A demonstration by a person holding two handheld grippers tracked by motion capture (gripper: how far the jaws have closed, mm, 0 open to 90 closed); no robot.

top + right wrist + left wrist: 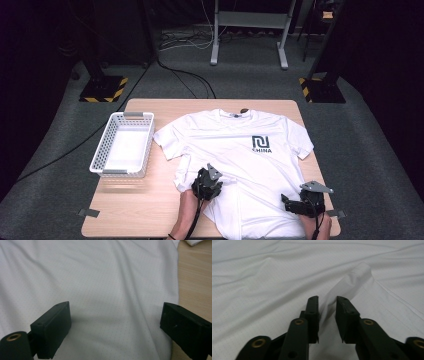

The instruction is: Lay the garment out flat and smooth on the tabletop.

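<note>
The left gripper point(327, 305) has its two flat black jaws drawn in on a raised fold of the white T-shirt point(287, 277); a narrow ridge of cloth stands pinched between the pads and runs on ahead of the jaws as a soft, rounded crease. The fabric is thin and matte with a fine dotted knit, and it lies in shallow ripples on either side of the jaws. Brass-coloured rivets sit in the black link arms behind the pads.

In the high view this left gripper point(207, 183) sits at the shirt's lower left edge, where the side hem is bunched and pulled inward, with the person's forearm and a black cable trailing back from it.

The right gripper point(115, 325) stands with its blocky, square-ended jaws wide apart, nothing clamped; the same dotted white cloth lies smooth beneath and between them, and the shirt's edge and pale wood grain show just outside one jaw. In the high view the right gripper point(302, 202) rests at the shirt's lower right corner, a grey three-cornered plate on top.

Ahead of both grippers the T-shirt point(235, 150) spreads flat, with a dark square logo on its chest. Well off to the left gripper's far side stands a white perforated plastic basket point(101, 152), rectangular, on the light wooden table point(135, 200).
</note>
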